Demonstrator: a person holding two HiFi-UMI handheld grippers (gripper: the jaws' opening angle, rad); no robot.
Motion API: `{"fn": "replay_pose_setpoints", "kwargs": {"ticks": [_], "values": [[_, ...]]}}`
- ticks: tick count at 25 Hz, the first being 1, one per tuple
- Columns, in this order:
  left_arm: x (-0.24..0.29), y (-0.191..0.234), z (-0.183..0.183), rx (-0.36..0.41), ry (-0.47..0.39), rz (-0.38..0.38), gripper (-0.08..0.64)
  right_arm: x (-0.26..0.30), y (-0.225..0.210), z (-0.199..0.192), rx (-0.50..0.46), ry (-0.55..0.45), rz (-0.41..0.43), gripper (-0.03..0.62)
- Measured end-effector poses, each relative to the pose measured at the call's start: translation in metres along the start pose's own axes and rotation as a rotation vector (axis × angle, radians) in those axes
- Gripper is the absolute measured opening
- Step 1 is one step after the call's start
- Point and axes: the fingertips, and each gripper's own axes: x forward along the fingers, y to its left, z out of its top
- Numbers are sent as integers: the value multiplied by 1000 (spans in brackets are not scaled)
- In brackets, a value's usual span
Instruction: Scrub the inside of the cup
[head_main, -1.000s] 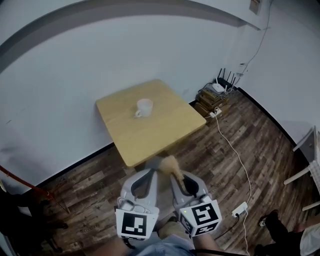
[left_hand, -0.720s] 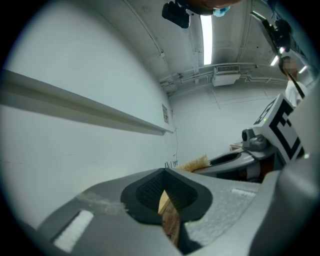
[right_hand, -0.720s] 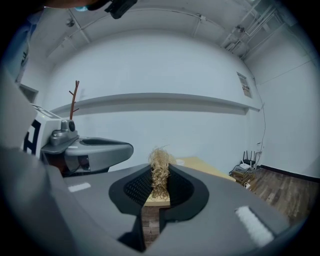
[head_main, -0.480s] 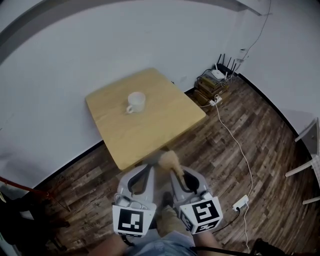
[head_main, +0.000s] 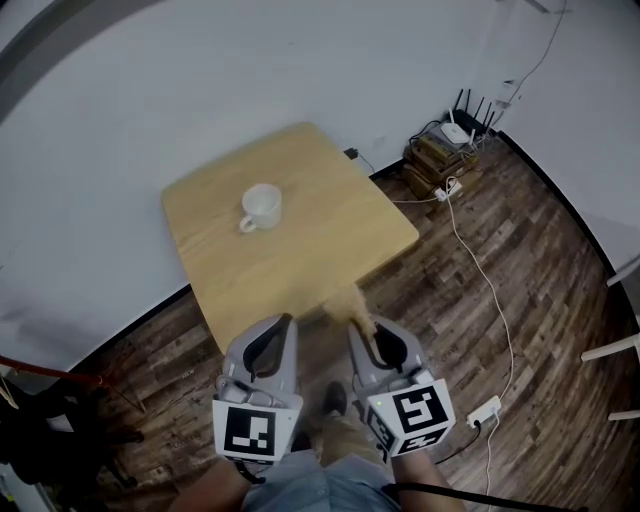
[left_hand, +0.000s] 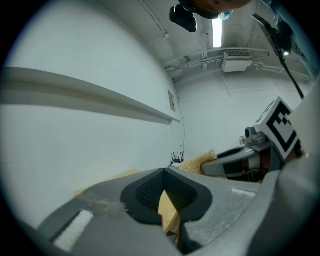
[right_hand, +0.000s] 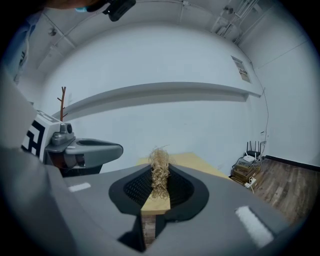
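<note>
White wall and dark plank floor fill the head view, with a small wooden tabletop (head_main: 310, 255) set against the wall. On it stands the white cup (head_main: 262, 206), upright, its handle toward the near left. It is well ahead of both sets of fingers and closer to the line of the left gripper (head_main: 270, 335). The right gripper (head_main: 375, 338) has a scrubbing brush (head_main: 345, 303) poking out past its fingers, with the tuft over the tabletop's near edge.

From the left gripper view, we see its fingers pressed together. We cannot identify the tan sliver at their seam. The brush tuft shows just to their right; the cup is out of sight.

From the right gripper view, the fingers clamp the brush's wooden handle, straw-coloured bristles standing beyond the fingertips, tabletop ahead.

We judge this the approach: no scrubbing has begun. Next, the left fingers would need to open and steady the cup while the brush tips down into its mouth.
</note>
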Motion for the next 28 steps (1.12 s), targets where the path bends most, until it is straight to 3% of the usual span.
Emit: {"fn": "replay_pose_setpoints", "kwargs": {"ticks": [11, 19, 24, 28], "values": [[51, -4, 44, 63, -30, 85, 18, 37, -35, 45, -22, -66, 137, 64], [57, 16, 47, 83, -46, 155, 17, 61, -35, 57, -51, -86, 200, 64], [62, 39, 45, 70, -46, 197, 17, 80, -29, 62, -71, -78, 234, 64], [76, 58, 40, 15, -46, 221, 17, 103, -30, 63, -80, -63, 249, 65]]}}
